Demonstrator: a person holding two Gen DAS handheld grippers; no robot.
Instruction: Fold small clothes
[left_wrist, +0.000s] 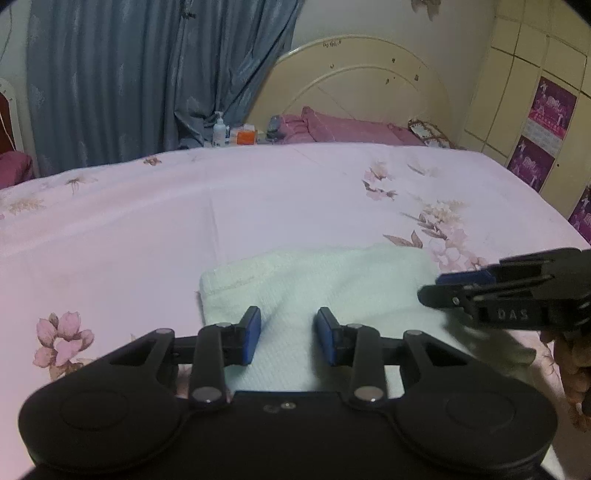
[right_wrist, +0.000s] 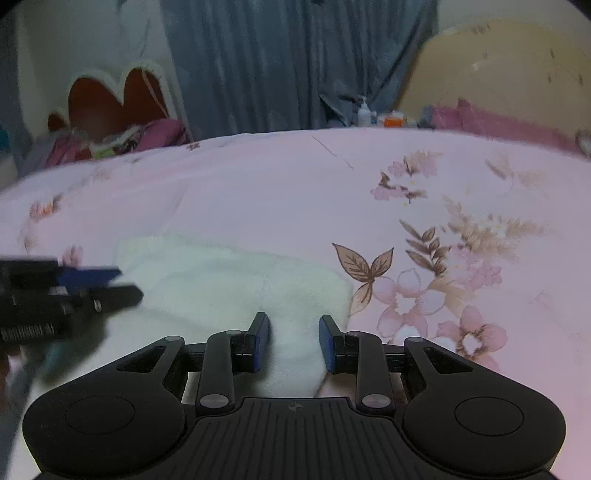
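A small white cloth (left_wrist: 317, 280) lies folded on the pink floral bedsheet (left_wrist: 221, 206). It also shows in the right wrist view (right_wrist: 221, 284). My left gripper (left_wrist: 288, 334) hovers over the cloth's near edge, jaws open and empty. My right gripper (right_wrist: 295, 341) is open and empty over the cloth's right near part. The right gripper shows from the side in the left wrist view (left_wrist: 443, 288), over the cloth's right edge. The left gripper shows in the right wrist view (right_wrist: 118, 284), over the cloth's left edge.
The bed has a cream headboard (left_wrist: 354, 81) and pink pillows (left_wrist: 351, 127) at the far end. A bottle (left_wrist: 219, 129) and an orange box (left_wrist: 245, 136) stand beside blue curtains (left_wrist: 129, 74). A wardrobe (left_wrist: 535, 92) is at the right.
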